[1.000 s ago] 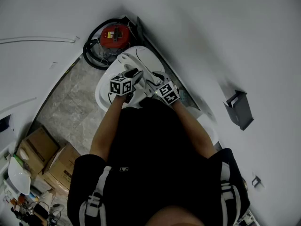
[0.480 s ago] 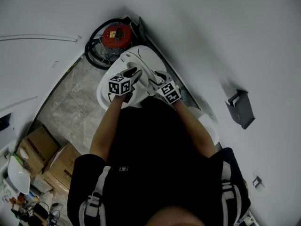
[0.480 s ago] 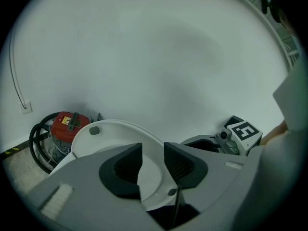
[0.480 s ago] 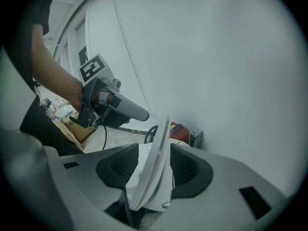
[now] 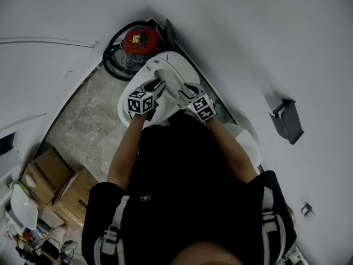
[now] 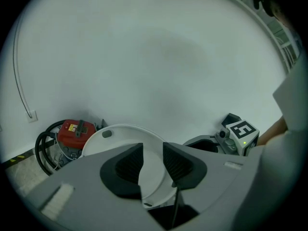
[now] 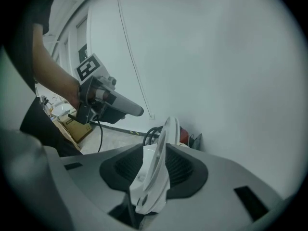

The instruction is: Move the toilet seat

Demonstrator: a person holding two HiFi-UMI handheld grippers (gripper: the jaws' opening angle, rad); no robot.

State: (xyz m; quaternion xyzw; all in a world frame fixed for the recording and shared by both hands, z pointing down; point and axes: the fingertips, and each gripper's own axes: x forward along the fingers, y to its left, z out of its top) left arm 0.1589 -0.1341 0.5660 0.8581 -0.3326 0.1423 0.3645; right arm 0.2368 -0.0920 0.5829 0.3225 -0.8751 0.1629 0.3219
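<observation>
The white toilet seat (image 5: 168, 75) stands tilted up over the bowl (image 5: 128, 101), in front of the person. In the right gripper view the seat (image 7: 161, 148) shows edge-on between the pads. My right gripper (image 7: 154, 165) has just been closing and is shut on it. In the left gripper view the seat (image 6: 118, 138) faces me as a white disc beyond the jaws. My left gripper (image 6: 153, 154) is open, its pads apart and not pressing on anything. In the head view the left gripper (image 5: 157, 86) and the right gripper (image 5: 185, 90) flank the seat.
A red vacuum cleaner with a black hose (image 5: 138, 40) stands in the corner behind the toilet. Cardboard boxes (image 5: 66, 192) sit on the floor at lower left. A grey holder (image 5: 287, 120) hangs on the wall at right. White walls close in on both sides.
In the head view the seat has tipped further up and looks narrower. Both grippers have shifted slightly right along with it.
</observation>
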